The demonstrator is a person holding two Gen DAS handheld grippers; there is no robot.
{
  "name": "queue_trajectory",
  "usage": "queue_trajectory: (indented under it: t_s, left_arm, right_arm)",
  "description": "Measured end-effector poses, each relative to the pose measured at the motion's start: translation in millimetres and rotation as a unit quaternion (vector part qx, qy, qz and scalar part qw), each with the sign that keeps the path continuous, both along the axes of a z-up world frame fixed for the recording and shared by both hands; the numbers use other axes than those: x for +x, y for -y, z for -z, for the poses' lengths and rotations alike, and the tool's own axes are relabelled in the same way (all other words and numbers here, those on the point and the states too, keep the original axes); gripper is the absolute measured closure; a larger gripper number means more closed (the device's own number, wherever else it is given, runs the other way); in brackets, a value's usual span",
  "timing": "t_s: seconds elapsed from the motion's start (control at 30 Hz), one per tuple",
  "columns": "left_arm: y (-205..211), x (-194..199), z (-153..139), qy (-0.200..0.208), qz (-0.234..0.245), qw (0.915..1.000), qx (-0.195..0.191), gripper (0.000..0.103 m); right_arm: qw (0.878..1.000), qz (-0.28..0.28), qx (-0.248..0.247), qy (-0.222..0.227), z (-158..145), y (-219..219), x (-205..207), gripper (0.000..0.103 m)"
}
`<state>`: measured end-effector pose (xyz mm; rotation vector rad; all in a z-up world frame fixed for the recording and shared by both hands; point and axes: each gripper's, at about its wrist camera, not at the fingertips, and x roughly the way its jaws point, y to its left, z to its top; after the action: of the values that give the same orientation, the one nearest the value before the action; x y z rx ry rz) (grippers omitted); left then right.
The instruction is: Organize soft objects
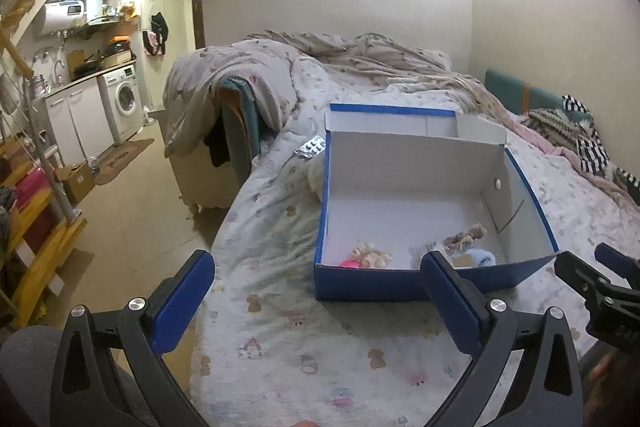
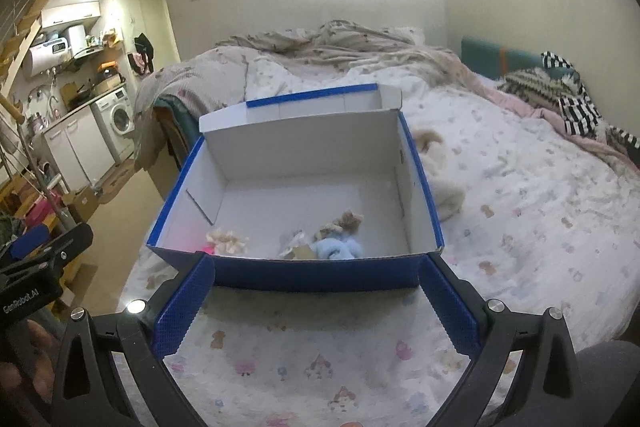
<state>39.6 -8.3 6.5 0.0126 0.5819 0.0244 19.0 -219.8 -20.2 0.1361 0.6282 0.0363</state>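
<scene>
Both the left gripper (image 1: 318, 281) and right gripper (image 2: 318, 291) hover, fingers spread, near the box's (image 2: 304, 277) front wall, seemingly untouched.

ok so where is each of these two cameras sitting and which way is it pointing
Left wrist: on the left gripper, facing across the bed at the blue box; own open fingers and the right gripper show.
Right wrist: on the right gripper, facing the box head-on; own open fingers and the left gripper show.
Shared: box, bed, washing machine.
</scene>
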Motion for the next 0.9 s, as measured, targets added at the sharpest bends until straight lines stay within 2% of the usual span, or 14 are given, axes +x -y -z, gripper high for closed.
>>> queue_trajectory:
  t_s: [0.33,0.9]
  left_arm:
    - [8,-1,6,-0.005,0.021,0.9997,0.012,0.0]
    - [11,-2,5,-0.006,0.024,0.9996,0.012,0.0]
  right_arm:
    - [1.0,-0.012,-0.022,0.003,2,-12,0,0.0]
    - [1.0,-0.005,-0.022,-0.001,2,-13,0,0.0]
